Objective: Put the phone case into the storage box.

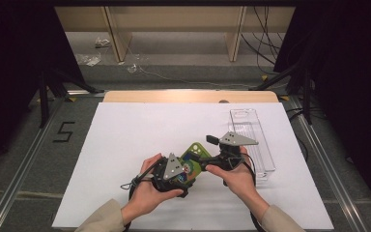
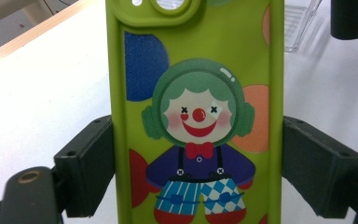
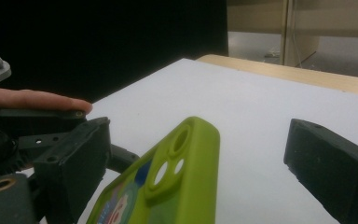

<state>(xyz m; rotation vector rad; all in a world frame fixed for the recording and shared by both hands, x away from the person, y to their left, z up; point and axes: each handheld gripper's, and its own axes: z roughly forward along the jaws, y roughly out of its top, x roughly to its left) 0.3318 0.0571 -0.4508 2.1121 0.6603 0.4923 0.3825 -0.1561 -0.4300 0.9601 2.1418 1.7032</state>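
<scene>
A lime-green phone case (image 1: 194, 151) printed with a clown sits between my two grippers, just above the middle of the white table. My left gripper (image 1: 186, 169) is shut on it: in the left gripper view both black jaws press the long sides of the phone case (image 2: 196, 116), around the left gripper (image 2: 196, 123). In the right gripper view the camera-hole end of the phone case (image 3: 182, 172) lies between the wide-apart jaws of my right gripper (image 3: 198, 128), with a clear gap on the right side. The right gripper (image 1: 204, 155) is open.
A clear plastic tray (image 1: 251, 137) stands lengthwise on the white sheet (image 1: 140, 130) to the right of the hands; its corner is the clear tray (image 2: 300, 23). A wooden table edge (image 1: 188, 95) runs along the back. A finger (image 3: 42, 100) rests on the left gripper.
</scene>
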